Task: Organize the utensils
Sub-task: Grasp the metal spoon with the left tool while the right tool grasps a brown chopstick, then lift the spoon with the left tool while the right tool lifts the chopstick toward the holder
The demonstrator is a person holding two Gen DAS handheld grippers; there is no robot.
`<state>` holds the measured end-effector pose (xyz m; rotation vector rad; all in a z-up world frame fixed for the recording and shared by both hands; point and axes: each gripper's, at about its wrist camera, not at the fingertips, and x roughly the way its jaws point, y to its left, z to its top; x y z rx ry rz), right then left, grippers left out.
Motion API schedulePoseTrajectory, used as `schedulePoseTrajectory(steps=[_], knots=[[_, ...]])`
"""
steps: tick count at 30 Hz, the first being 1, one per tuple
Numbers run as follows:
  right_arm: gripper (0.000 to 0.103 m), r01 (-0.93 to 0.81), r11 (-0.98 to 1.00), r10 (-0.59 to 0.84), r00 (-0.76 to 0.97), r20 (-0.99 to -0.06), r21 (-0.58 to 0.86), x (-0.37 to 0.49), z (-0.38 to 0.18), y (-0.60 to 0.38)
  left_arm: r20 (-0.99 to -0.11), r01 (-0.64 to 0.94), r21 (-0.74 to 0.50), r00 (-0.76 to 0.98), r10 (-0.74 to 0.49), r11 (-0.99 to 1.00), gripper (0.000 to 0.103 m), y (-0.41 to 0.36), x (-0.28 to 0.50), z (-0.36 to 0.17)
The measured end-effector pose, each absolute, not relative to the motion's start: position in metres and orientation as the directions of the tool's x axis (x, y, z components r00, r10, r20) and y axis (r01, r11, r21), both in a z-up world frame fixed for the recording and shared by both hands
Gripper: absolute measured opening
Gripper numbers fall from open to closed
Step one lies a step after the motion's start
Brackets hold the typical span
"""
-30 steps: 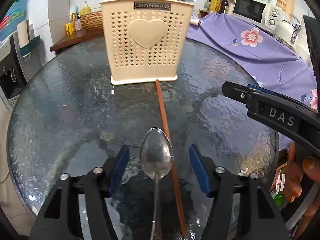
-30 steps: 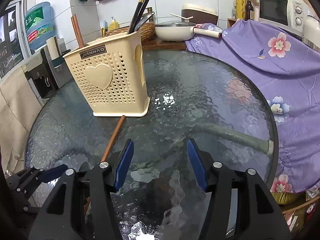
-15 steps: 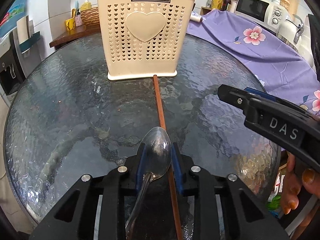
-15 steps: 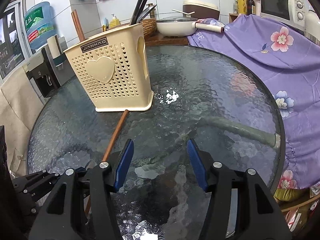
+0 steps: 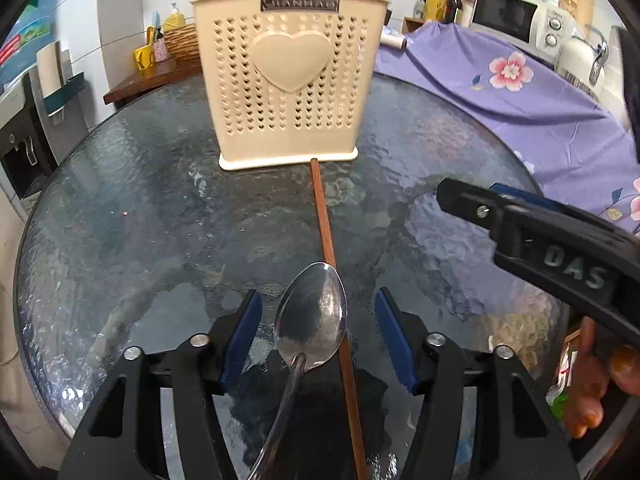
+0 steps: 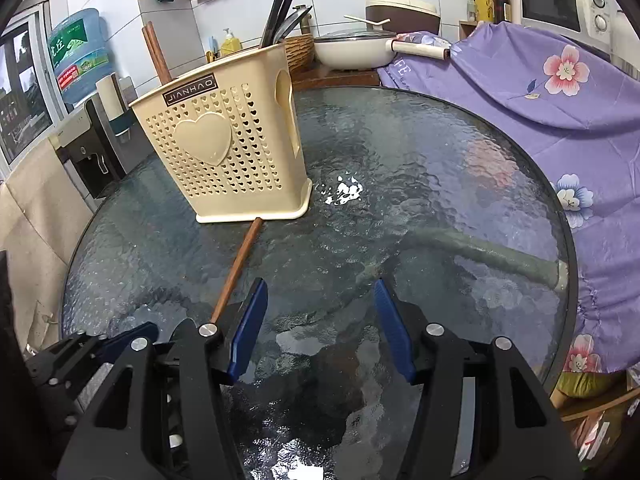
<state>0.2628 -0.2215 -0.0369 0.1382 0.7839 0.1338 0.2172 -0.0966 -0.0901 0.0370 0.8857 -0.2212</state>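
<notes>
A steel spoon (image 5: 312,320) lies on the round glass table (image 5: 140,220), its bowl pointing at the cream perforated utensil holder (image 5: 288,80). Along the spoon's right side runs a brown chopstick (image 5: 326,240), whose far end touches the holder's base. My left gripper (image 5: 318,304) straddles both; its jaws are opening and the blue pads (image 5: 244,328) stand clear of the spoon. My right gripper (image 6: 319,292) is open over bare glass with nothing between its fingers. The right wrist view also shows the holder (image 6: 224,156) and the chopstick (image 6: 240,260), with the left gripper (image 6: 92,348) at lower left.
Chopsticks and a ladle stand inside the holder. A purple flowered cloth (image 6: 560,120) drapes over the table's right side. A pot (image 6: 352,48), a microwave (image 5: 516,16) and a water dispenser (image 6: 92,148) stand behind. A person's hand (image 5: 600,384) holds the right gripper.
Half a second ago the left jaws were pressed close around the spoon and chopstick; now they stand apart again. The spoon's handle has swung left. The right gripper has not moved.
</notes>
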Motion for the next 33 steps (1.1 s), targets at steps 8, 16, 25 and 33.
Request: schedulePoseTrajectory(steps=[8, 16, 25, 33], knots=[[0.056, -0.056, 0.981, 0.169, 0.701, -0.693, 0.183, 0.264, -0.037, -0.227, -0.772, 0.209, -0.071, 0.608, -0.186, 0.975, 0.036, -0.095, 0.219, -0.093], [0.056, -0.089, 0.977, 0.202, 0.679, -0.706, 0.194, 0.275, -0.038, -0.216, -0.746, 0.19, -0.117, 0.632, -0.213, 0.975, 0.036, -0.08, 0.214, -0.081], [0.052, -0.163, 0.97, 0.243, 0.596, -0.766, 0.181, 0.319, -0.051, -0.153, -0.719, 0.07, -0.171, 0.673, -0.173, 0.983, 0.036, -0.03, 0.223, -0.068], [0.042, -0.128, 0.985, 0.167, 0.558, -0.813, 0.115, 0.349, -0.067, -0.124, -0.695, 0.035, -0.219, 0.696, -0.181, 0.975, 0.036, -0.005, 0.234, -0.061]])
